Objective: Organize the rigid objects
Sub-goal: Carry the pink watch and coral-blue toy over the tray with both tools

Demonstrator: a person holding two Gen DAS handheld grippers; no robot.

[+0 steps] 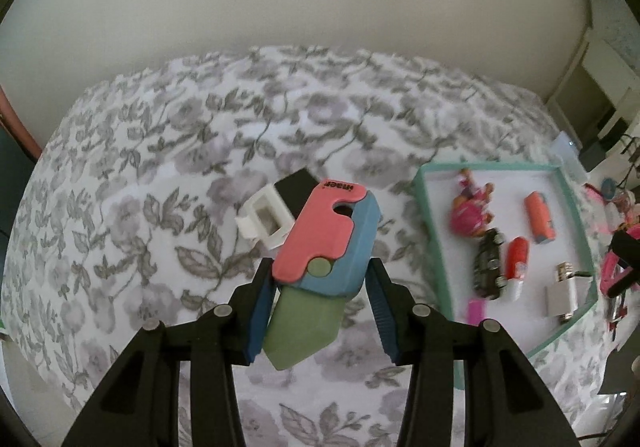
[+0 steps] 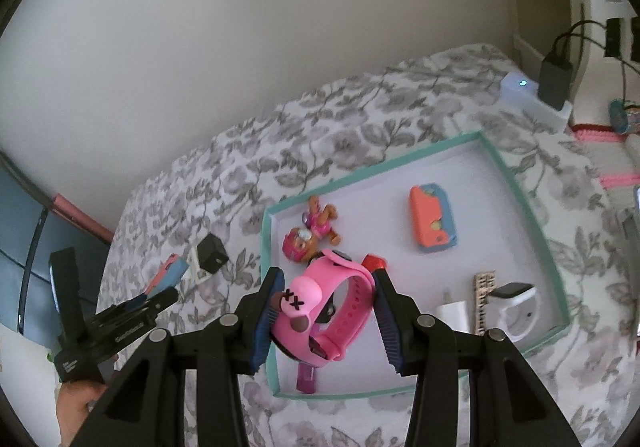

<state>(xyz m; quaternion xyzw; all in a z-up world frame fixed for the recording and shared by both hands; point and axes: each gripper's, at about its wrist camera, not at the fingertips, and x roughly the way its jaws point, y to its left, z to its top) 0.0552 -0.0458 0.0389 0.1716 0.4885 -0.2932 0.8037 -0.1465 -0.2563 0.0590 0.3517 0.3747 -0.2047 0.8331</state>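
My left gripper point(image 1: 322, 287) is shut on a pink, blue and green toy knife point(image 1: 328, 239), held above the flowered bedspread; the same toy point(image 2: 170, 271) shows at the left of the right wrist view. My right gripper point(image 2: 326, 307) is shut on a pink watch point(image 2: 320, 311) with a cartoon cap charm, hanging over the near left part of the teal-rimmed tray point(image 2: 267, 267). The tray point(image 1: 424, 187) holds a pink pup figure point(image 2: 310, 235), an orange and blue toy point(image 2: 432, 219), a white watch point(image 2: 516, 303), a dark toy car point(image 1: 490, 263) and a white adapter point(image 1: 560, 295).
A black charger in a white frame point(image 1: 272, 215) lies on the bedspread left of the tray. A white box with a lit dot point(image 2: 532, 95) and a black plug point(image 2: 554, 79) stand at the bed's far right corner. The wall runs behind the bed. A hand point(image 2: 76, 403) holds the left tool.
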